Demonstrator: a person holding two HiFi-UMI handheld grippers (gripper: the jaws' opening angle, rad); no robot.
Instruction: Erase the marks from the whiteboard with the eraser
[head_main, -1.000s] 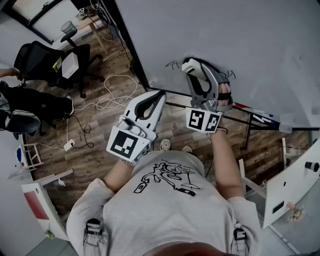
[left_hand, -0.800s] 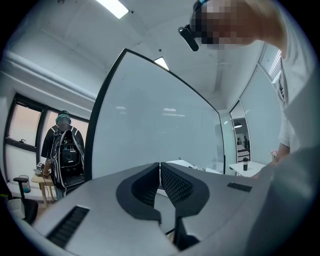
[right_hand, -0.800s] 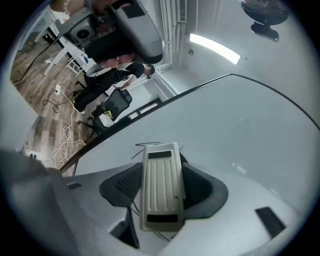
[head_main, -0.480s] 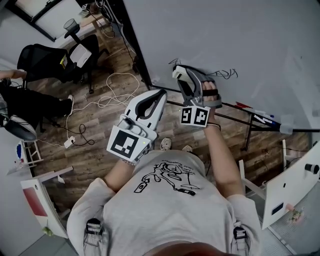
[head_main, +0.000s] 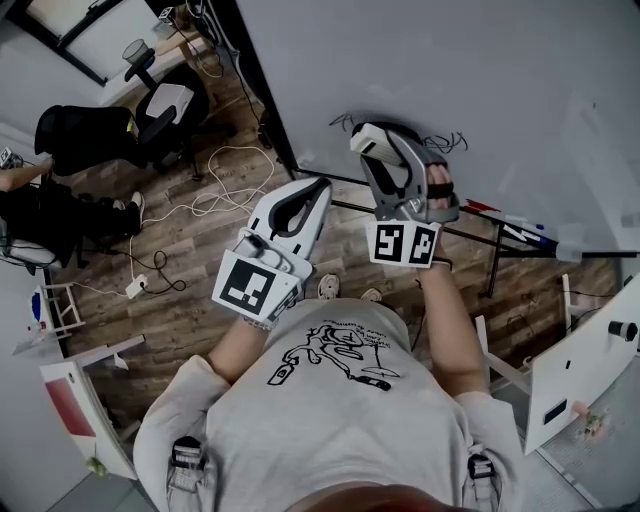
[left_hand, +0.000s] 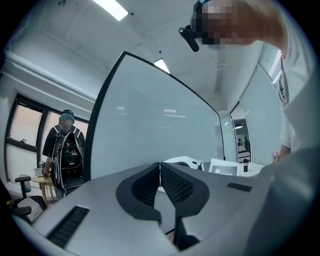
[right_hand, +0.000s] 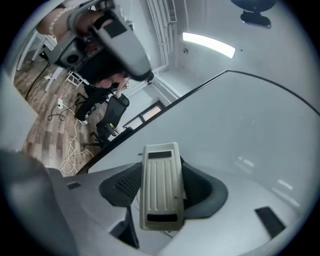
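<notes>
- Eraser (right_hand: 160, 190) is sitting lengthwise between the jaws of the right gripper (head_main: 392, 158), which are pressing on its two long sides. Its ribbed pale back is facing the camera, and its far side is turning toward the whiteboard (head_main: 480, 80).
- In the head view, the right gripper is reaching up to the whiteboard's lower part, with the eraser at or very near the surface. Actual contact is not showing clearly.
- Dark scribbled marks (head_main: 445, 143) are lying on the whiteboard just beside the gripper's tip, and a smaller squiggle (head_main: 343, 125) is showing on the other side of it, closer to the whiteboard's dark edge.
- The left gripper (head_main: 318, 186) is hanging below the whiteboard's lower edge, away from the surface. Its jaws are meeting tip to tip with nothing between them.
- The eraser is looking like a light, stiff plastic shell, probably with a soft pad underneath. It should be taking firm squeezing without harm, though the smooth sides may be letting it twist under sideways rubbing.
- Holding it mid-length on the long sides, as now, seems the best place, since that is keeping the wiping face flat against the whiteboard.
</notes>
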